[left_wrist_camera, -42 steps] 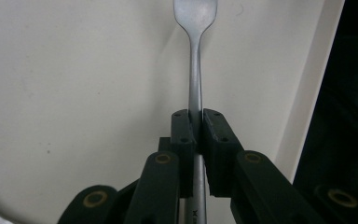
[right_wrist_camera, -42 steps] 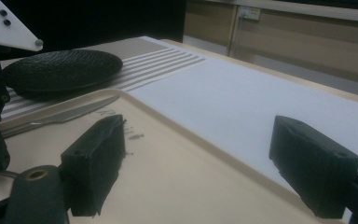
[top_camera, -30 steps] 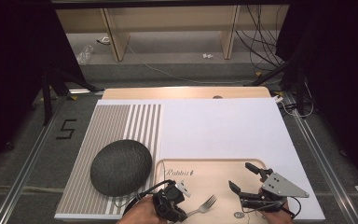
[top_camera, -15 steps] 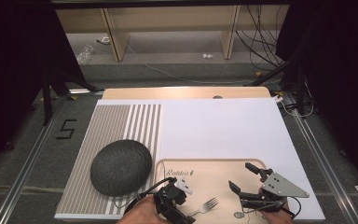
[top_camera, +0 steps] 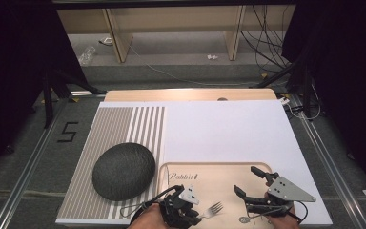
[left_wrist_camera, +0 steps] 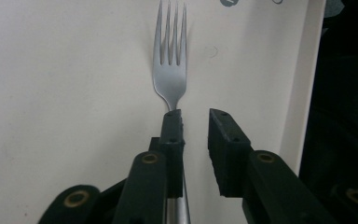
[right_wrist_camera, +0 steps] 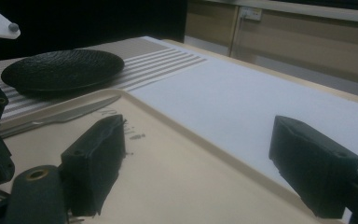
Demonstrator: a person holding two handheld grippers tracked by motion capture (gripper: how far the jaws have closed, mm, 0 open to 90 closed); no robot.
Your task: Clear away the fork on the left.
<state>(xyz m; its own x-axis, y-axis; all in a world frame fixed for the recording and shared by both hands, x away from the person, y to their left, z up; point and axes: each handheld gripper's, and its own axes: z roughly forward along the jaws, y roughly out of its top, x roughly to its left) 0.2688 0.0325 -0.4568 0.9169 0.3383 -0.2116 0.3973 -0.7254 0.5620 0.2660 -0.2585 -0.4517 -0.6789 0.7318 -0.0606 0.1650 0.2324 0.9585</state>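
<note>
Fork (left_wrist_camera: 169,70) flat on tray (top_camera: 219,171); L gripper (top_camera: 198,217) jaws just closing, handle between, slight gap. R gripper (top_camera: 250,183) jaws wide apart, nothing held.

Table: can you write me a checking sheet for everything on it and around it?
Surface: white mat with a striped left part, on a wooden table.
Job's things: fork lies flat on the beige tray; black plate sits on the stripes, left of the tray.
Clutter: nothing seen.
Grippers: left gripper has just been closing its jaws, with the fork handle between them and a gap left; right gripper is wide open over the tray, with nothing in it.
Cables: left gripper's cable loops near the plate; loose cables lie on the floor behind.
Surroundings: dark curtains, wooden shelf legs, floor mark 5.
</note>
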